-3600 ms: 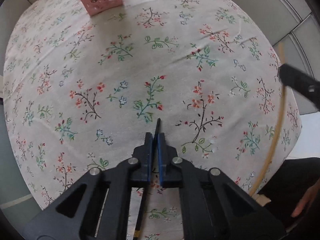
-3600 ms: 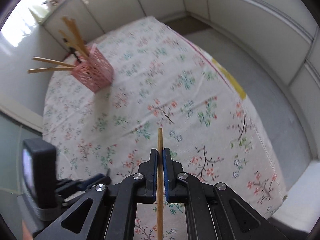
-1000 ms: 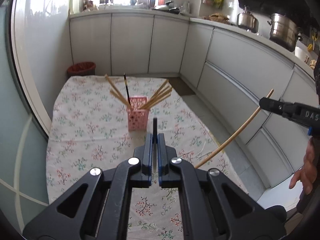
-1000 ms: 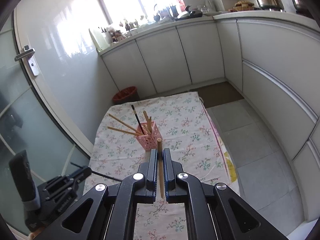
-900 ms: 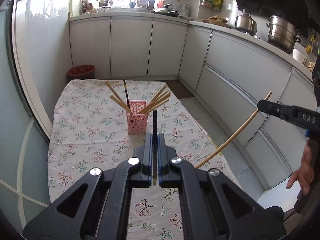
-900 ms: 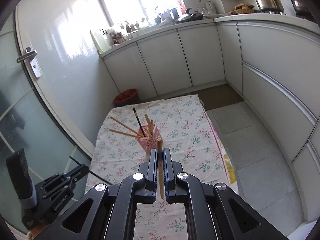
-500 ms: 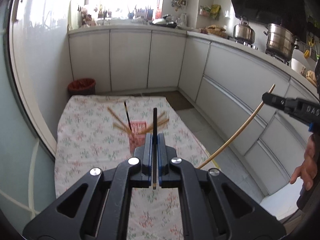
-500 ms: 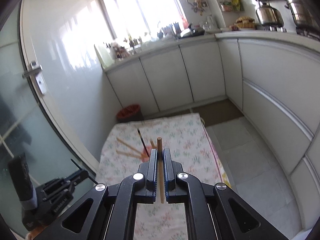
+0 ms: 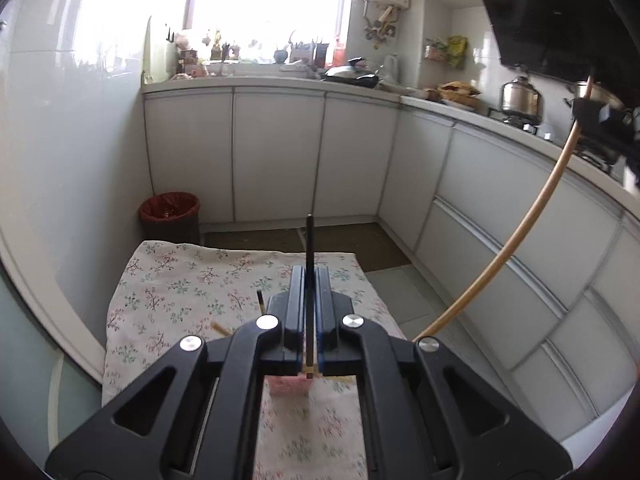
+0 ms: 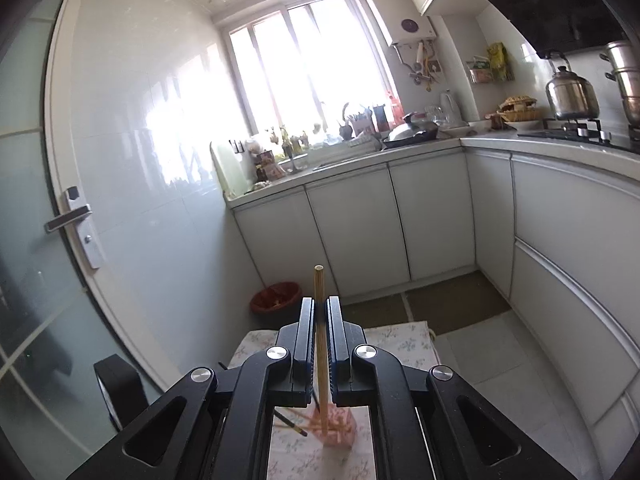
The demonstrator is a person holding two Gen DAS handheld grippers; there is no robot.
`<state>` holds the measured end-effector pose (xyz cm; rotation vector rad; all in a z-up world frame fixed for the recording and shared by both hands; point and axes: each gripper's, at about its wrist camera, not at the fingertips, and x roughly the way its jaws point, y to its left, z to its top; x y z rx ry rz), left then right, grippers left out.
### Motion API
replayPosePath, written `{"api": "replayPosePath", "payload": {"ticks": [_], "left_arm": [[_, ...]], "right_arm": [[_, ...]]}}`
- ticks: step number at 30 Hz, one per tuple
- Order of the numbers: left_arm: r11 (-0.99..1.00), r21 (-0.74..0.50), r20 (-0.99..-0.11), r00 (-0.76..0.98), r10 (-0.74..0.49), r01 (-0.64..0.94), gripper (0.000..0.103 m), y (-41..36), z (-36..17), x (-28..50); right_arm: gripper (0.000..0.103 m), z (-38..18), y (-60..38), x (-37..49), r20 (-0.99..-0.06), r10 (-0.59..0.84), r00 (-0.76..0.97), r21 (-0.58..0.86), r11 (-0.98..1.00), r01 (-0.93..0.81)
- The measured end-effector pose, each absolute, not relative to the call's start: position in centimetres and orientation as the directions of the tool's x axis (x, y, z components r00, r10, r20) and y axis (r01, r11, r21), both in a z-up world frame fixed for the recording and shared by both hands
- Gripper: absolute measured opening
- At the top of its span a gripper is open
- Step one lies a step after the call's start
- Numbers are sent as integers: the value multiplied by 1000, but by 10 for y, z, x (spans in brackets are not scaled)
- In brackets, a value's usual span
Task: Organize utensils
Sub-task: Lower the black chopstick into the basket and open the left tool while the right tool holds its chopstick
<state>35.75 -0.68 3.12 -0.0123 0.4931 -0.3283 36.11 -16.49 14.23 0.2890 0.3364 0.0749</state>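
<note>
My left gripper [image 9: 309, 276] is shut on a black chopstick [image 9: 309, 248] that stands upright between its jaws. My right gripper [image 10: 319, 308] is shut on a light wooden chopstick [image 10: 319, 284], also upright; that chopstick shows as a long bent stick in the left wrist view [image 9: 532, 216]. The pink perforated holder [image 9: 289, 385] stands on the floral tablecloth [image 9: 180, 292], seen blurred below and behind both grippers; it shows in the right wrist view [image 10: 340, 426] with several chopsticks in it. Both grippers are held high above the table.
White kitchen cabinets [image 9: 280, 152] and a worktop run along the back and right. A red bin [image 9: 170, 216] stands beyond the table's far end. A glass door with a handle [image 10: 70, 216] is on the left. Pots [image 10: 570, 94] sit on the stove.
Both grippers have tilted upward and moved forward over the table. The holder has slid down in both views, from ahead of the jaws to behind and below them.
</note>
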Motion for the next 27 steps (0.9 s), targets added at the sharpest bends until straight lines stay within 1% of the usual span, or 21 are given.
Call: {"api": "replayPosePath", "payload": {"ticks": [3,7,9,13,15,18,20,22,26,27], "left_arm": [[959,-80,-472,837,-277,273,5,-12,13,386],[963,-109,-546,795,-265,246,6,-15,-24,411],[960,-155,-560,780,-281,234,7,-7,-34,411],[956,-192,-475,831,-289,223,8,21,-15,381],[958,-183,-440,854,-279,219,18,31,1,368],[960,-176,-396,878,-270,216,22,45,15,357],[961,-179,-385,884,-266,211,22,54,21,354],[964,-171,-393,883,-257,205,23,59,21,355],[970,-156,-413,880,-234,185,23,75,10,357],[969,-163,-418,877,-237,184,25,78,8,356]], "right_arm": [[6,127,-155,397,-326,133,936,292,956,-34],[6,91,-142,435,-352,141,925,283,958,-38],[6,73,-134,449,-371,143,918,269,962,-41],[6,53,-122,464,-376,135,917,235,971,-47],[6,48,-117,470,-380,142,914,234,971,-53],[6,44,-107,479,-376,142,916,224,973,-59],[6,41,-99,485,-371,141,918,213,975,-64],[6,34,-89,493,-371,133,919,192,979,-64],[6,20,-80,500,-396,155,905,220,973,-71],[6,18,-79,498,-401,166,901,228,971,-77]]}}
